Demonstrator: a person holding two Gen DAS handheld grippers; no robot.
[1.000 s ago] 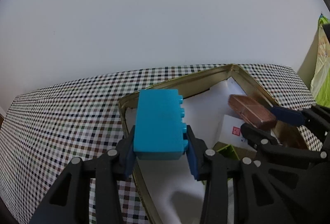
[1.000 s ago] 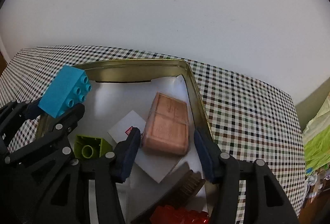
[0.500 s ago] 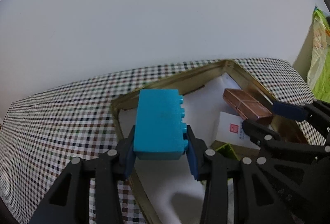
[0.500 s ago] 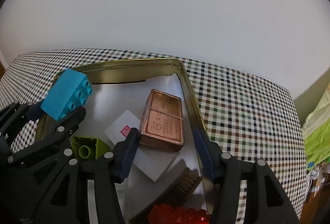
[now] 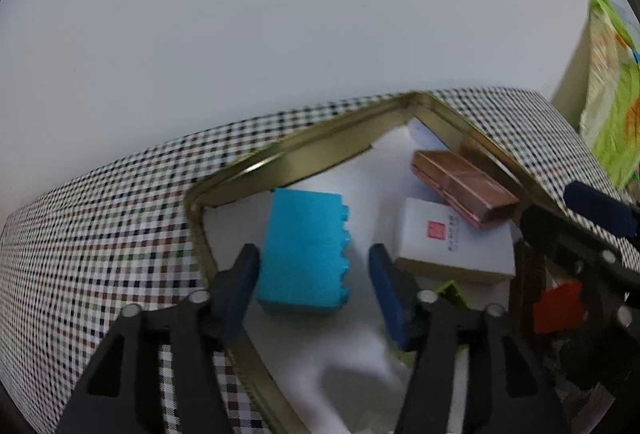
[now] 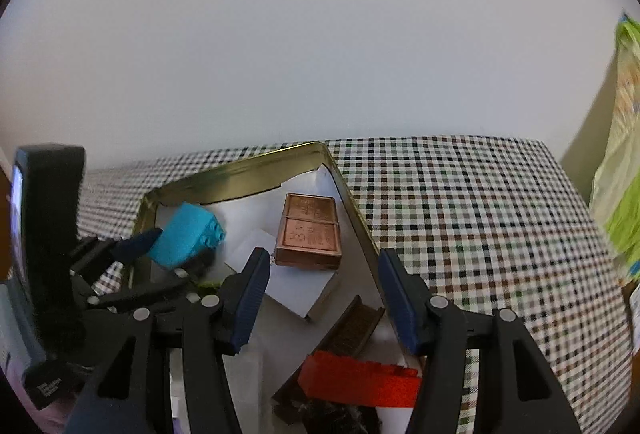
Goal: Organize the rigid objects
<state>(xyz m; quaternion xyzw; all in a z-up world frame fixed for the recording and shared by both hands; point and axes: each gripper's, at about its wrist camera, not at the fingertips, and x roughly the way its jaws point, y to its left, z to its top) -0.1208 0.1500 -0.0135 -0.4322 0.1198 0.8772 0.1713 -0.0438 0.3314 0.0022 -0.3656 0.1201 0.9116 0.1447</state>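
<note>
A blue brick [image 5: 304, 250] lies on its side on the white paper inside the gold tin [image 5: 304, 150]. My left gripper [image 5: 314, 258] straddles it with its jaws opening, and a gap shows on the studded side. In the right wrist view the same brick [image 6: 186, 234] sits in the tin's far left corner. My right gripper [image 6: 324, 274] stands open over the tin's right wall [image 6: 352, 210] with nothing between its fingers. A copper-coloured box [image 6: 308, 230] rests flat just beyond them.
The tin also holds a white card box [image 5: 452, 242], a green brick [image 5: 452, 292], a red brick [image 6: 360, 380] and a brown ribbed piece [image 6: 352, 326]. Checked cloth [image 6: 480, 214] covers the table. A green bag [image 6: 624, 154] hangs at the right, and a dark device [image 6: 44, 234] stands at the left.
The left jaws opened and let go of the blue brick, which now sits lower in the tin. The right gripper drew back from the copper box and rolled.
</note>
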